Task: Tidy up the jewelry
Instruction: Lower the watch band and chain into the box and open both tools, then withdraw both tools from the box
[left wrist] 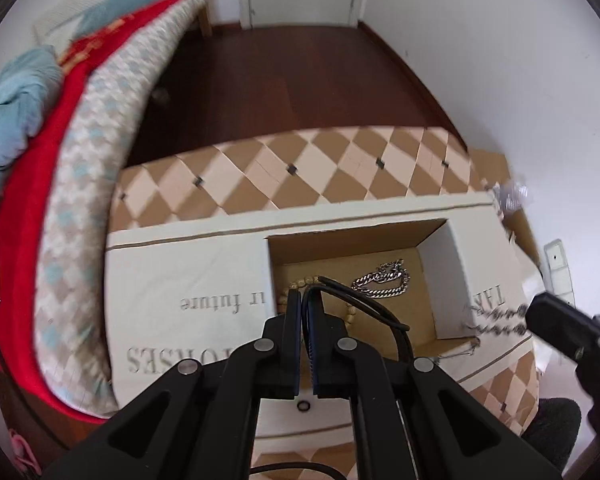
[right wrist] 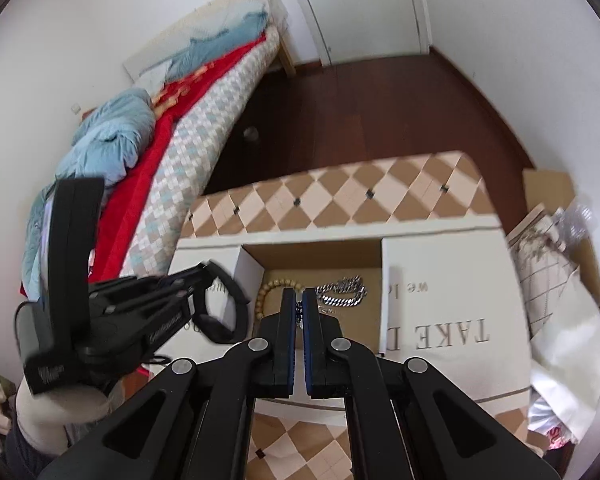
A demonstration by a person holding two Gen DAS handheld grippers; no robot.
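Fingers of the left gripper (left wrist: 307,300) were pressed together on a black cord (left wrist: 364,300) that looped out to their right, and the right gripper (right wrist: 299,304) pinched a thin dark chain (right wrist: 299,312). Just beyond both tips, inside the open white box (right wrist: 452,300), lay a beaded bracelet (right wrist: 266,294) and, further right, a silver chain (right wrist: 342,292).

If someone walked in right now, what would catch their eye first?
Probably the white box with its open compartment, where a silver chain and a bead bracelet lie. Above it, the left gripper is shut on a black cord and the right gripper on a thin chain. A red blanket covers the bed to the left.
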